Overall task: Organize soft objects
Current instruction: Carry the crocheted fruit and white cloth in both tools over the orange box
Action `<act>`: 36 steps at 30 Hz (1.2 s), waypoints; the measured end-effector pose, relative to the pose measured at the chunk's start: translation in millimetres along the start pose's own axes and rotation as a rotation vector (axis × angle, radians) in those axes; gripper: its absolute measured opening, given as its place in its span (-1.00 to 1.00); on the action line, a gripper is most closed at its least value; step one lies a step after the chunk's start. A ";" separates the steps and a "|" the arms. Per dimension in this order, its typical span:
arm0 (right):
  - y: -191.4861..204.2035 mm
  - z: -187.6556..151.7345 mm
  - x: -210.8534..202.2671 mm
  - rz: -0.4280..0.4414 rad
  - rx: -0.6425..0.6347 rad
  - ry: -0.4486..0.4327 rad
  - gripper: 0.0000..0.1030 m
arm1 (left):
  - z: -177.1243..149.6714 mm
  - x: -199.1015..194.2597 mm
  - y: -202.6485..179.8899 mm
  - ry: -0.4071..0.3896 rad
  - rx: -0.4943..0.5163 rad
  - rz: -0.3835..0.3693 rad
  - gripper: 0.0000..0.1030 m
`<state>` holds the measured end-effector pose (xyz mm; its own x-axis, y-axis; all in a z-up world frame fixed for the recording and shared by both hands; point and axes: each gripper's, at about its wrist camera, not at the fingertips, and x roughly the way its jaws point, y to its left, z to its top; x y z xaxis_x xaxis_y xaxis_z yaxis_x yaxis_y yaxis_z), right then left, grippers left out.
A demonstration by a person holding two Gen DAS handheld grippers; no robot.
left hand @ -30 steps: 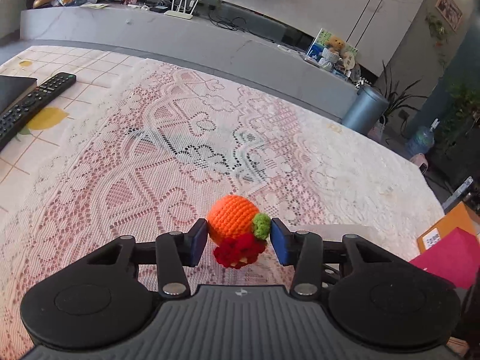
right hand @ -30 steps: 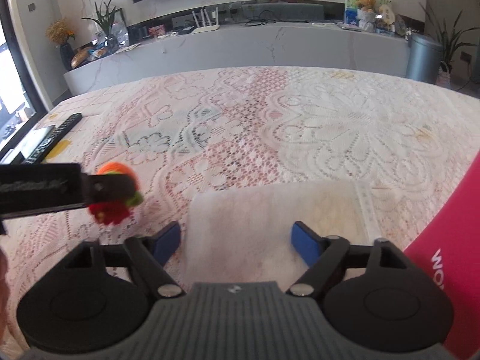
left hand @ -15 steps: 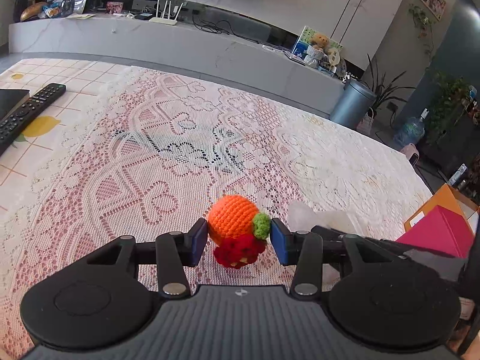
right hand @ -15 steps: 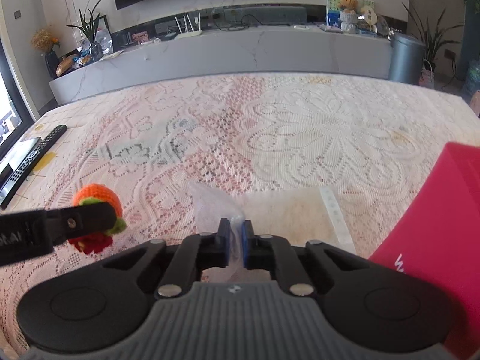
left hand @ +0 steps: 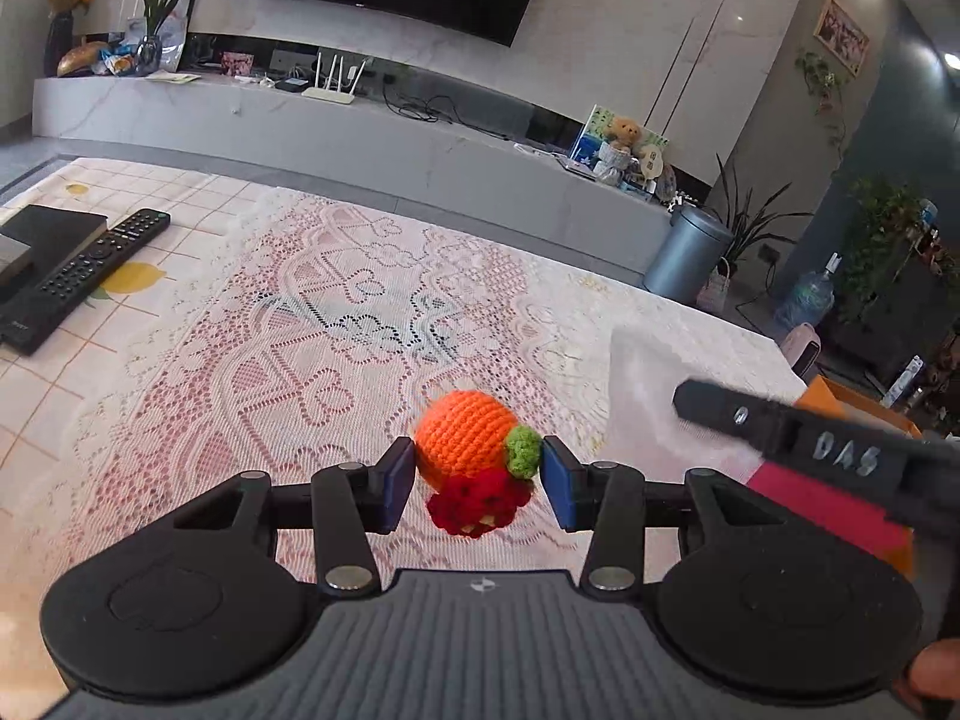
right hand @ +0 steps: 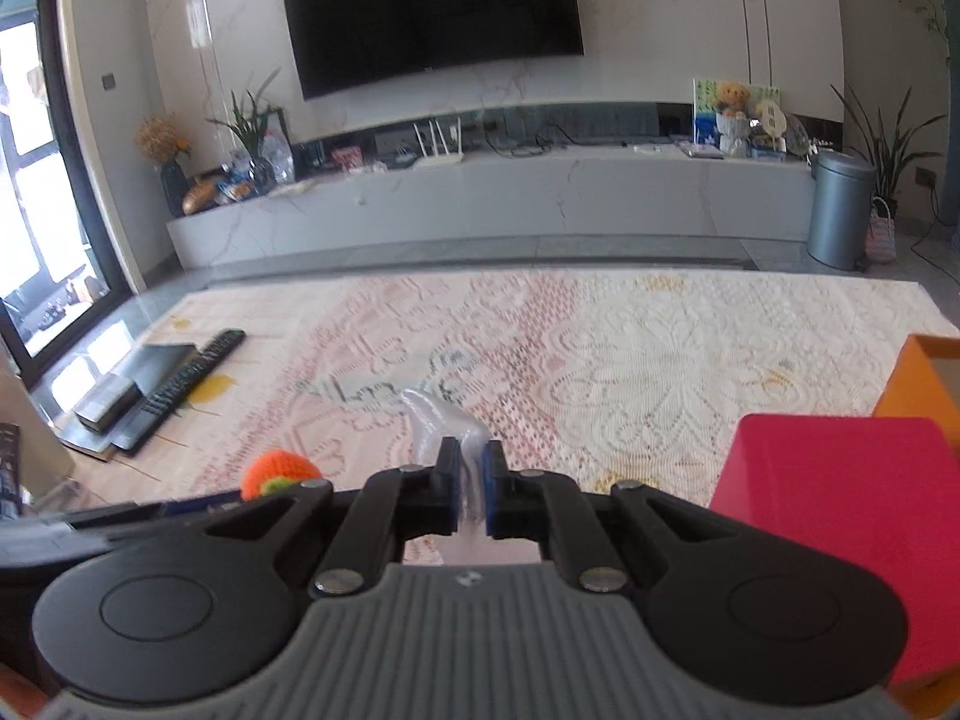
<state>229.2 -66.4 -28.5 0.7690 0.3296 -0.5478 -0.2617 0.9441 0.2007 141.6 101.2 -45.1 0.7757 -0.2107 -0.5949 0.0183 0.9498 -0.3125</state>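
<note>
Crocheted orange ball (left hand: 465, 441) with a green tuft and red bit under it sits clamped between the pads of the left claw (left hand: 477, 483), held above the lace-covered counter (left hand: 252, 360). Same view: a clear plastic bag (left hand: 645, 393) hangs off to the right, with the right claw's black finger across it; pink box (left hand: 831, 507) and orange box behind that. Remote (left hand: 84, 273) lies far left, well apart. Right wrist view: right claw (right hand: 473, 483) is pinched narrow on the bag's crumpled edge (right hand: 447, 420), pads almost touching with film between them. Orange ball (right hand: 279, 471) shows low left, just past the left claw's finger, near the bag but not in it. Pink box (right hand: 840, 516) sits right, orange box (right hand: 927, 381) behind it. Progress call: both grasps done, toy and bag both in hand. Left to do, as I read it: get the bag mouth open, drop the ball in. Can't tell if the mouth is open yet.
</note>
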 end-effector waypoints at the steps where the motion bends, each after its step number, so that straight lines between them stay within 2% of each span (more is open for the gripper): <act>1: -0.5 1.4 -9.3 0.010 0.007 -0.009 -0.90 | -2.0 -4.8 -3.4 0.000 0.005 -0.005 0.00; 10: -14.8 8.4 -98.0 0.023 0.043 -0.126 -0.90 | -10.5 -55.4 -54.7 -0.065 0.090 -0.065 0.00; 19: -65.1 14.9 -180.4 -0.096 0.052 -0.259 -0.90 | -3.4 -80.6 -117.5 -0.151 0.177 -0.162 0.00; 25: -115.1 22.0 -213.5 -0.194 0.088 -0.303 -0.90 | 1.9 -72.0 -168.2 -0.163 0.278 -0.228 0.00; 32: -184.0 28.8 -223.3 -0.303 0.123 -0.285 -0.90 | 8.8 -32.1 -218.8 -0.099 0.338 -0.306 0.00; 36: -215.6 33.7 -230.7 -0.396 0.080 -0.302 -0.90 | 10.9 -8.7 -246.2 -0.068 0.384 -0.326 0.00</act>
<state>127.9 -346.3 82.0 0.9377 -0.0825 -0.3376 0.1207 0.9883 0.0937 137.2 -128.3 45.1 0.7301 -0.5072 -0.4580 0.4873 0.8563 -0.1713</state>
